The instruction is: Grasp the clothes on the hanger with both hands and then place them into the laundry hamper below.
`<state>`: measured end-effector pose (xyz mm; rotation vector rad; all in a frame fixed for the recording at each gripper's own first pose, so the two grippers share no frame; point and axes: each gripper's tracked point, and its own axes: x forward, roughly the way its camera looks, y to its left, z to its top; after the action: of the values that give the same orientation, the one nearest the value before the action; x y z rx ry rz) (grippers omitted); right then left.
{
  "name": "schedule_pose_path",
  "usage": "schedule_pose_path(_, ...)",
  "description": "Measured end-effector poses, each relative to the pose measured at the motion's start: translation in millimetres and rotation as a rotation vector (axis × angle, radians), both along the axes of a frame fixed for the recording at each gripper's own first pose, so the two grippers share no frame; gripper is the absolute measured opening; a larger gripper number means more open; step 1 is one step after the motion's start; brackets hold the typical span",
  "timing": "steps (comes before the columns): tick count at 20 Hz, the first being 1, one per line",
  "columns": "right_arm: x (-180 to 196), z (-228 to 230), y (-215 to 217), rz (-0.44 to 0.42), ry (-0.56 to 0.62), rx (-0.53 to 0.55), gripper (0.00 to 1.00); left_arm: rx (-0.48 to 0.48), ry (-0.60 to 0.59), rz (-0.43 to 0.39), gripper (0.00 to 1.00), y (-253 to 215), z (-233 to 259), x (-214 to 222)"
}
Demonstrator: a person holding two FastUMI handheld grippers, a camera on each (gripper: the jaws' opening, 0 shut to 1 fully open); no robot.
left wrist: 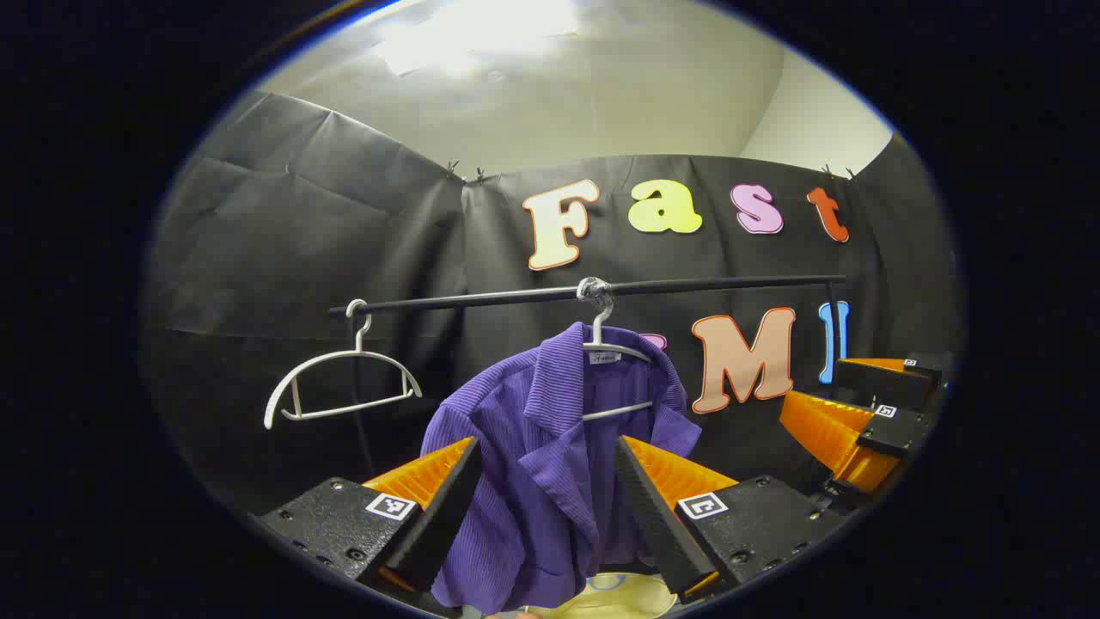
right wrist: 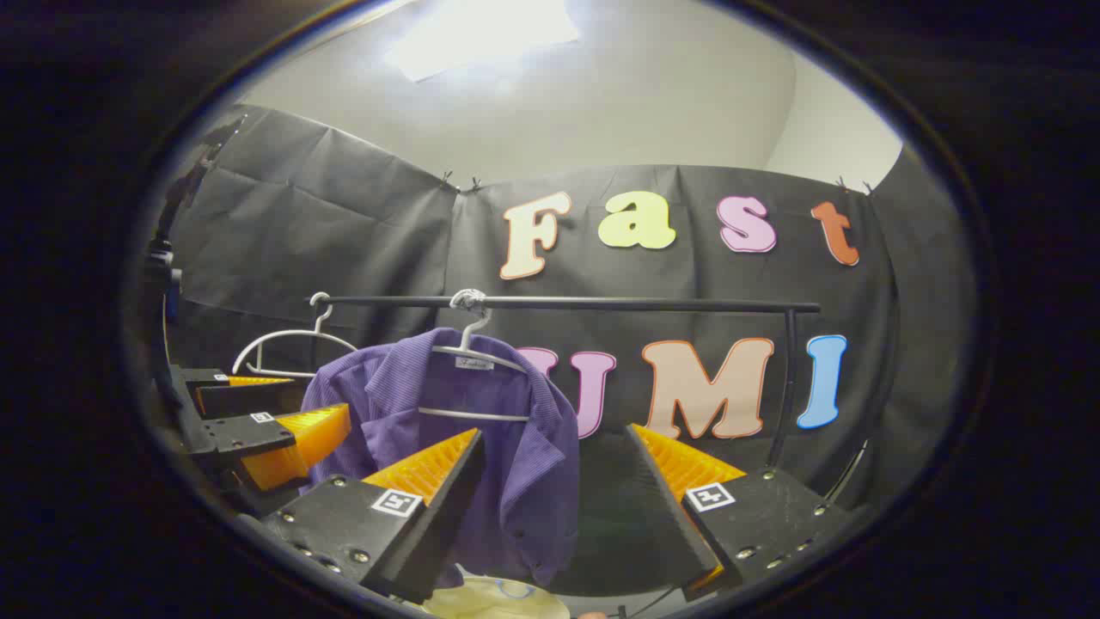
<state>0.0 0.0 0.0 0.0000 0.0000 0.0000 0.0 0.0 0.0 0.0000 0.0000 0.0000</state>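
**Both claws open in front of the hung purple shirt**

Left gripper view: left claw [left wrist: 546, 481] at the bottom, fingers spread wide, nothing held. The purple shirt [left wrist: 541, 447] shows in the gap between the fingers and beyond them; contact cannot be judged from this angle. A pale yellow rim, the laundry hamper [left wrist: 614, 597], peeks out under the shirt hem at the lower edge. The right claw [left wrist: 868, 421] shows at the right edge, beside the shirt and apart from it.

Right gripper view: right claw [right wrist: 554, 486] also wide open, empty. The shirt hangs to the left of the gap, partly behind the left-hand finger; the right-hand finger stands well clear of the cloth. The left claw is seen at the left edge, just beside the shirt's sleeve side.

Farther back: the shirt hangs on a white hanger [left wrist: 614, 361], collar open, hanger bar visible across the chest. The hook sits on a black horizontal rail [left wrist: 730, 284]. A second white hanger [left wrist: 339, 387], bare, hangs near the rail's left end, well apart from the shirt. Black cloth wall behind, pale ceiling above.
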Motion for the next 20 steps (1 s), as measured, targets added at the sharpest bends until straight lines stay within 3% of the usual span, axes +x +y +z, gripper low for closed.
schedule_pose_path(20,47.8,-7.4,-17.8,0.056,-0.009,-0.030,0.96,0.022,0.118,0.103,0.92,-7.2,-44.9,46.8)
